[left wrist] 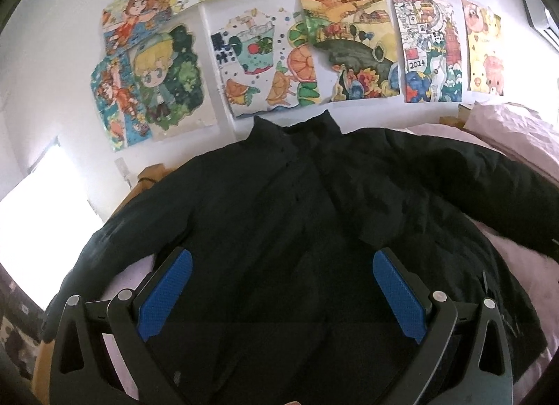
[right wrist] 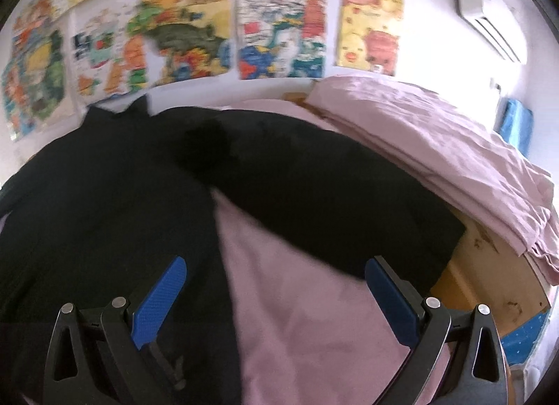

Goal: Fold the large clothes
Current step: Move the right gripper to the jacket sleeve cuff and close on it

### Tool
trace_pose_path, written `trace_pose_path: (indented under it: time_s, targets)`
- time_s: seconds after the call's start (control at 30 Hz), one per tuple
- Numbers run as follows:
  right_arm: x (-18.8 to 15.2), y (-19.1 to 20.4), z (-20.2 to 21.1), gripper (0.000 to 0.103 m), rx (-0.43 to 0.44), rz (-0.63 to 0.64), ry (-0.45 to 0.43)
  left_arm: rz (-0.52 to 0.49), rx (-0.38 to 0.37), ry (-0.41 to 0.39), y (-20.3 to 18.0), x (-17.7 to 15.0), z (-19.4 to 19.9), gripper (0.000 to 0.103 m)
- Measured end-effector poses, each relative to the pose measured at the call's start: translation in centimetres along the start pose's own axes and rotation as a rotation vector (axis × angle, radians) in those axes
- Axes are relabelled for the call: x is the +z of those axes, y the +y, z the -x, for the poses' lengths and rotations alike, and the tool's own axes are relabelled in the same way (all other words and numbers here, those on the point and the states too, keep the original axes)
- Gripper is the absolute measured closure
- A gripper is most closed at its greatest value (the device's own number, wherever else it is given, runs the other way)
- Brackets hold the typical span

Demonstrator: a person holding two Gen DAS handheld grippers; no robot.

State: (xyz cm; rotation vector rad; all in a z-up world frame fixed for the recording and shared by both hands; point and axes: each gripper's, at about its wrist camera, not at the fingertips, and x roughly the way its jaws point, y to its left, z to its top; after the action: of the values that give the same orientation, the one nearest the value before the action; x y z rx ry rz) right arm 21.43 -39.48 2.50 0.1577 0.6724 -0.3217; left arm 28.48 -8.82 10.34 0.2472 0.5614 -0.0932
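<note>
Black jacket (left wrist: 279, 216) flat on bed; left gripper (left wrist: 282, 295), right gripper (right wrist: 275, 295) both agape, empty. Right sleeve (right wrist: 332, 209), beside jacket body: pinch cuff, fold inward.

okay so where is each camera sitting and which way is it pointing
Left wrist: on the left gripper, above the jacket's front, facing the wall drawings; only its open fingers show.
Right wrist: on the right gripper, above the sheet beside the sleeve; open fingers only.
Shared: jacket, drawings, sheet.
</note>
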Motion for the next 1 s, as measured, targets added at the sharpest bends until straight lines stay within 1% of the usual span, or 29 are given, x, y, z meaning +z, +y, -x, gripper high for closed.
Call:
trace_pose_path:
  time_s: [0.07, 0.17, 0.27, 0.4, 0.5, 0.63, 0.73, 0.8, 0.87, 1.0]
  targets:
    - [0.4, -1.1, -1.0, 0.000, -0.026, -0.031, 0.004, -0.006, 0.000, -0.007, -0.6, 0.7, -1.2, 0.001]
    - [0.9, -3.0, -2.9, 0.000, -0.091, -0.091, 0.028, -0.012, -0.003, -0.020, -1.7, 1.9, -3.7, 0.001]
    - [1.3, -4.4, -4.6, 0.000, -0.144, -0.123, 0.054, -0.012, -0.010, -0.021, -2.7, 2.9, -6.3, 0.001]
    - [1.9, -6.2, -6.3, 0.000, -0.193, -0.152, 0.055, -0.015, -0.019, -0.022, -3.9, 3.7, -9.4, 0.001]
    - [2.0, -7.5, -7.3, 0.000, -0.203, -0.200, 0.062, -0.005, -0.038, -0.020, -4.7, 4.3, -12.0, 0.001]
    - [1.7, -8.8, -8.6, 0.000, -0.181, -0.285, 0.091, 0.019, -0.038, -0.020, -5.5, 5.0, -15.6, 0.001]
    - [1.6, -8.9, -9.1, 0.000, -0.172, -0.286, 0.081, 0.052, -0.037, 0.019, -5.6, 5.1, -18.4, 0.001]
    - [1.5, -9.0, -9.6, 0.000, -0.169, -0.283, 0.072, 0.062, -0.016, 0.056, -5.7, 5.1, -19.9, 0.001]
    - [1.3, -9.1, -10.0, 0.000, -0.170, -0.286, 0.072, 0.062, -0.005, 0.086, -5.7, 4.9, -20.9, 0.001]
    - [0.8, -9.0, -10.0, 0.004, -0.179, -0.314, 0.064, 0.056, -0.010, 0.087, -5.6, 4.9, -21.7, 0.001]
